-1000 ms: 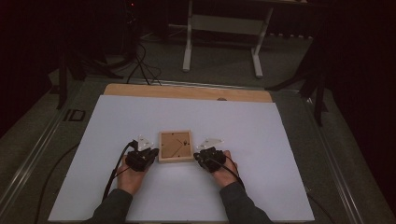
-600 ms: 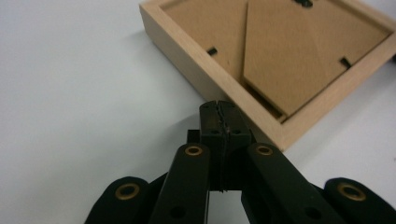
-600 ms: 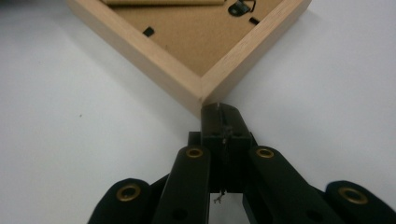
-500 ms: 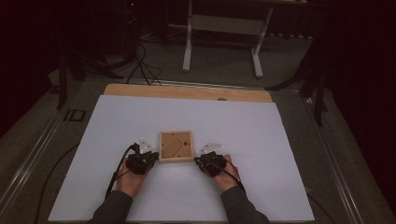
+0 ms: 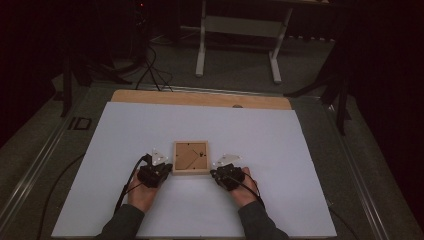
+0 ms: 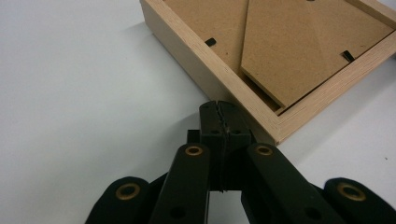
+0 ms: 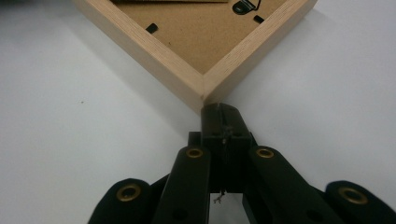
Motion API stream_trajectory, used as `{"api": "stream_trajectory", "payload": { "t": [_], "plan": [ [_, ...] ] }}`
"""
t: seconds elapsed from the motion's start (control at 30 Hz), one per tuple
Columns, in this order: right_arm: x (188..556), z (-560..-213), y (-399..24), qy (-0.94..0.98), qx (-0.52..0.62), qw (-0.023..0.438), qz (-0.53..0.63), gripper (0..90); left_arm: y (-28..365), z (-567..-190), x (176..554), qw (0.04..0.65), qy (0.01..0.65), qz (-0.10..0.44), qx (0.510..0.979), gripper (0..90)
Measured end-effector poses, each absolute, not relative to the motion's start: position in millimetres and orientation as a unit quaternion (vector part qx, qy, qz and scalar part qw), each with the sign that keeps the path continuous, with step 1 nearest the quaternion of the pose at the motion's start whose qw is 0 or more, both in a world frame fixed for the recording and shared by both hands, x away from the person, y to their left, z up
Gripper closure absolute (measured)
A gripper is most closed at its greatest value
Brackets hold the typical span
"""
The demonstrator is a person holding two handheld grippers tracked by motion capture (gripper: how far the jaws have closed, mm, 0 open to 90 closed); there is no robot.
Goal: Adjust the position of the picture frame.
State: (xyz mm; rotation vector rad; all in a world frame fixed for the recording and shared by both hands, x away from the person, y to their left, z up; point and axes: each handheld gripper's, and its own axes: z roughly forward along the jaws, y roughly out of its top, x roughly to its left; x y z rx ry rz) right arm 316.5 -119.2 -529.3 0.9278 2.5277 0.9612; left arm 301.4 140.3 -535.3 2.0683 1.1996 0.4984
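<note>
i have both tongs pressed together, gripping nothing; left tongs (image 6: 218, 108) against the picture frame (image 5: 190, 157)'s near-left side, right tongs (image 7: 218, 112) at its near-right corner; it lies face down mid-table; uneven pushing could spin or skid it; smooth white table (image 5: 280, 150), dark room, metal stand (image 5: 239, 37) behind.
</note>
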Motion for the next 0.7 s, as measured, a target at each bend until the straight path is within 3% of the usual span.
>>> {"api": "stream_trajectory", "payload": {
  "t": [0.7],
  "plan": [
    [316.8,-530.0,-129.1,0.867,0.339,0.143,0.336,89.7,131.3,-537.1,304.8,0.352,0.461,0.191,0.792,89.9]
  ]
}}
